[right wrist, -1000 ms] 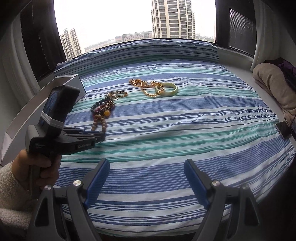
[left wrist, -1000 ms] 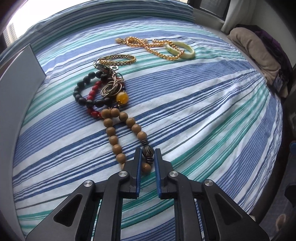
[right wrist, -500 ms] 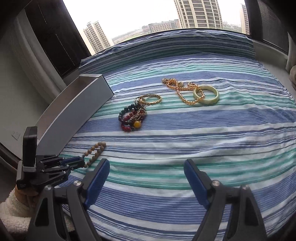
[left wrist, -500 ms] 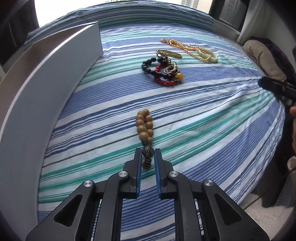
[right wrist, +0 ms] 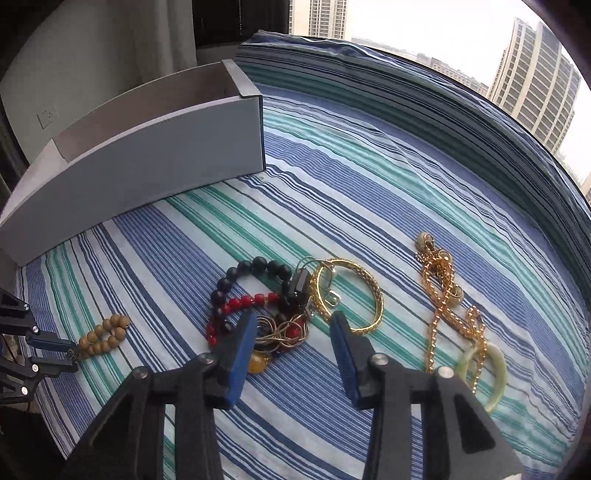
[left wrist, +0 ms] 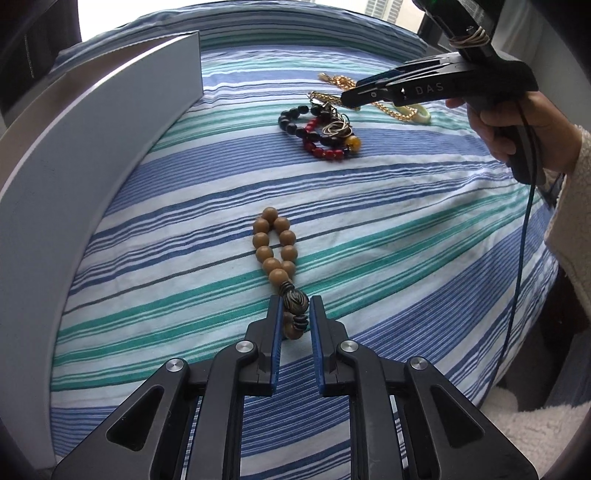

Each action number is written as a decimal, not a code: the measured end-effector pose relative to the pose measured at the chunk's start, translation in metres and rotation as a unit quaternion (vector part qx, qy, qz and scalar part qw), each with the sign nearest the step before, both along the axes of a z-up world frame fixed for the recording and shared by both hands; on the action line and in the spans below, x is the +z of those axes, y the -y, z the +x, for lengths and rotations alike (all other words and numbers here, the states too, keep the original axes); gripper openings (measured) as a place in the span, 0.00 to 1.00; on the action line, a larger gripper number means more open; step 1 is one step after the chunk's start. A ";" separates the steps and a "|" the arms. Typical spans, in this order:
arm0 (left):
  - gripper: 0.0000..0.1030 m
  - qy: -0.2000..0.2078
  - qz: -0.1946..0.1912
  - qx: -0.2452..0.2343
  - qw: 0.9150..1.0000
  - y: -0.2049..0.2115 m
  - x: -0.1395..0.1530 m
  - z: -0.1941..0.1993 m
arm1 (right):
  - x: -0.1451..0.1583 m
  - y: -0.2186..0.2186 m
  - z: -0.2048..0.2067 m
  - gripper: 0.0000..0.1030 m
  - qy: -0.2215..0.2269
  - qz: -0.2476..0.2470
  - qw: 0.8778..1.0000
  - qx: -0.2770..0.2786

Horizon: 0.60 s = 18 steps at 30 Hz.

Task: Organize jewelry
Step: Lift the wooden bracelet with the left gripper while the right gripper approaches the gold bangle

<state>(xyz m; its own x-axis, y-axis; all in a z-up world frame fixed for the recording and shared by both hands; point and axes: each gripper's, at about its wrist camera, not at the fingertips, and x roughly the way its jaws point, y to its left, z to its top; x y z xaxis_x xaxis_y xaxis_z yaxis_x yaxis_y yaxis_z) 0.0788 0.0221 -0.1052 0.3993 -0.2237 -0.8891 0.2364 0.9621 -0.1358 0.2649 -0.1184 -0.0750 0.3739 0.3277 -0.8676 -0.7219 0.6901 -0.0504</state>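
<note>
A bed [right wrist: 388, 155] was covered by a blue, green and white striped sheet. Pale daylight was let in through a window [right wrist: 424, 22], beyond which tall buildings [right wrist: 532, 88] were seen.

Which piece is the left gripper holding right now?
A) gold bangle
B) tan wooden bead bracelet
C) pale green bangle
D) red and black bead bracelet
B: the left gripper pinches the dark striped bead end of the tan wooden bead bracelet, which lies on the striped sheet apart from the other jewelry.

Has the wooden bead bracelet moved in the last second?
Yes. The wooden bead bracelet, pinched by the left gripper, was dragged out of the jewelry pile, toward the grey box.
</note>
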 end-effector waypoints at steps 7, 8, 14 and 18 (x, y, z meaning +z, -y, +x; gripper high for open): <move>0.14 -0.006 -0.004 0.007 1.000 -0.002 -0.004 -0.001 | -0.011 -0.012 0.017 0.41 -0.002 -0.037 0.999 0.032; 0.14 -0.006 -0.005 0.007 1.000 -0.003 -0.003 -0.001 | -0.009 -0.012 0.019 0.41 -0.006 -0.028 0.999 0.034; 0.14 -0.010 -0.005 0.009 1.000 -0.003 -0.005 0.000 | -0.014 -0.041 0.017 0.20 -0.004 -0.054 0.997 0.057; 0.14 -0.010 -0.007 0.008 1.000 -0.003 -0.004 -0.001 | -0.026 -0.038 0.029 0.18 0.007 -0.079 0.997 -0.003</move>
